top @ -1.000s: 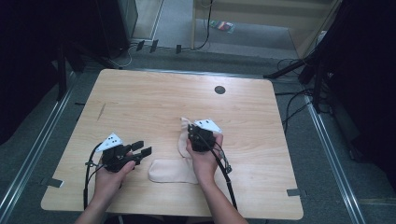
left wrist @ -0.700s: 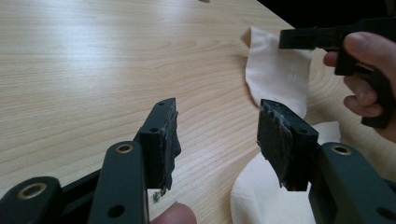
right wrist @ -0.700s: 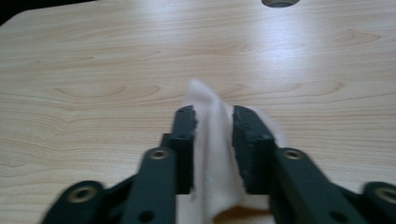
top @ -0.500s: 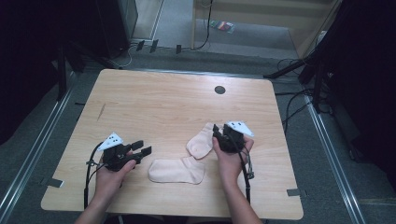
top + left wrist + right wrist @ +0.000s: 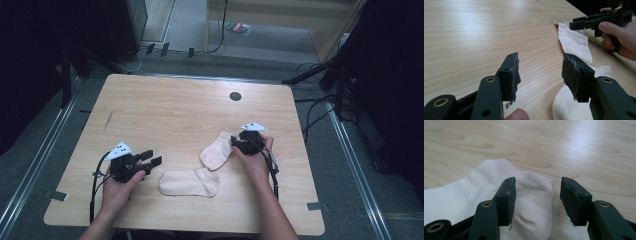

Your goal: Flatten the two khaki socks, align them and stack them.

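Two cream socks lie on the wooden table (image 5: 175,107). One sock (image 5: 189,183) is flat near the front edge. The other sock (image 5: 216,150) lies slanted just beyond it, and its far end reaches my right gripper (image 5: 234,143). In the right gripper view this sock (image 5: 469,195) has its end between and under the jaws of my right gripper (image 5: 537,187). The jaws have just been opening and the pads do not press on it. My left gripper (image 5: 152,157) stands open left of the flat sock. In the left gripper view, my left gripper (image 5: 539,67) has bare wood between its pads.
A small dark round hole (image 5: 235,96) sits in the table near the back edge. Cables (image 5: 310,107) and dark stands line the floor around the table. The left gripper view shows the slanted sock (image 5: 576,42) and the right gripper (image 5: 576,23) beyond.
My right hand moved to the right and drew the second sock out from beside the flat one into a slanted lie. Its jaws went from shut to open. The left hand stayed put.
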Available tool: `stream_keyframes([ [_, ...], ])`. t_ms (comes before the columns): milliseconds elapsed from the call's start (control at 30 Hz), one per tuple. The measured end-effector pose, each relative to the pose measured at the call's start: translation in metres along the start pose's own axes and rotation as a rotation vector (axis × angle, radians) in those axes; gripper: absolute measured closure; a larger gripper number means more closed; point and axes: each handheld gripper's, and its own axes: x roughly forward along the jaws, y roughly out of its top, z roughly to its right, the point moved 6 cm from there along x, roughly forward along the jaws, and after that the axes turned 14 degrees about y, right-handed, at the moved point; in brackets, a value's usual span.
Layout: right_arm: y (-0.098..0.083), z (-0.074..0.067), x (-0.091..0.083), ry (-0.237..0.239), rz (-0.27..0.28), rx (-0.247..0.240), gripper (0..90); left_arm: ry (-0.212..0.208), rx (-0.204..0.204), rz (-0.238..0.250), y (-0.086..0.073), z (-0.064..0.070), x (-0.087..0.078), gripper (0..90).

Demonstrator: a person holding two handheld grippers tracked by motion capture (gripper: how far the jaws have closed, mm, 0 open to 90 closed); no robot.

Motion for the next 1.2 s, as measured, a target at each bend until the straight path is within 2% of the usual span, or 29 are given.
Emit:
stream_keyframes([
  [100,-0.001,-0.002,0.003,0.009,0.000,-0.005,49.1,0.004,0.010,0.001,0.001,0.001,0.001,48.5],
  [200,-0.002,-0.003,0.004,0.031,0.008,0.014,55.6,0.006,0.011,-0.001,0.005,0.005,0.003,48.7],
  [233,-0.003,-0.003,0.004,0.027,0.012,0.016,57.6,0.006,0.011,-0.001,0.005,0.005,0.003,48.7],
  [267,-0.003,-0.004,0.004,0.026,0.018,0.014,61.7,0.006,0.029,-0.009,0.008,0.010,0.006,48.5],
  [300,-0.003,-0.004,0.004,0.026,0.018,0.014,61.7,0.006,0.029,-0.009,0.008,0.010,0.006,48.3],
  [333,-0.004,-0.006,0.003,0.028,0.024,0.004,69.9,-0.004,0.034,-0.019,0.011,0.018,0.010,47.5],
  [400,-0.004,-0.009,0.004,0.029,0.023,-0.001,79.2,-0.005,0.050,-0.032,0.014,0.025,0.015,46.9],
  [433,-0.004,-0.009,0.004,0.029,0.023,-0.001,79.2,-0.005,0.050,-0.032,0.014,0.025,0.015,46.7],
  [467,-0.003,-0.013,0.005,0.014,0.012,-0.014,83.7,-0.004,0.056,-0.051,0.018,0.035,0.022,46.6],
  [533,-0.003,-0.015,0.005,-0.004,0.009,-0.017,84.4,-0.001,0.082,-0.076,0.022,0.046,0.029,46.0],
  [567,-0.003,-0.015,0.005,-0.004,0.009,-0.017,84.4,-0.001,0.082,-0.076,0.022,0.046,0.029,45.4],
  [633,-0.004,-0.015,0.005,-0.006,0.024,-0.005,84.4,0.003,0.126,-0.111,0.025,0.062,0.042,44.3],
  [733,-0.004,-0.014,0.005,0.009,0.028,0.011,84.4,0.025,0.146,-0.163,0.023,0.076,0.062,43.6],
  [767,-0.004,-0.014,0.005,0.009,0.028,0.011,84.4,0.025,0.146,-0.163,0.023,0.076,0.062,43.6],
  [800,-0.004,-0.014,0.005,0.008,0.027,0.009,84.4,0.033,0.150,-0.187,0.021,0.085,0.073,43.7],
  [867,-0.004,-0.014,0.005,0.006,0.028,0.008,84.4,0.031,0.160,-0.206,0.020,0.094,0.082,43.8],
  [900,-0.004,-0.014,0.005,0.006,0.028,0.008,84.4,0.031,0.160,-0.206,0.020,0.094,0.082,44.1],
  [933,-0.004,-0.014,0.005,0.004,0.026,0.008,84.4,0.034,0.167,-0.231,0.018,0.102,0.090,44.1],
  [1000,-0.004,-0.015,0.005,0.000,0.027,0.005,84.3,0.050,0.186,-0.256,0.015,0.106,0.098,46.1],
  [1067,-0.004,-0.014,0.005,0.004,0.027,0.009,84.0,0.085,0.214,-0.295,0.011,0.112,0.109,50.0],
  [1100,-0.004,-0.014,0.005,0.006,0.029,0.011,83.7,0.098,0.227,-0.304,0.010,0.113,0.112,52.9],
  [1200,-0.004,-0.013,0.005,0.010,0.032,0.022,83.6,0.123,0.227,-0.311,0.010,0.116,0.116,66.2],
])
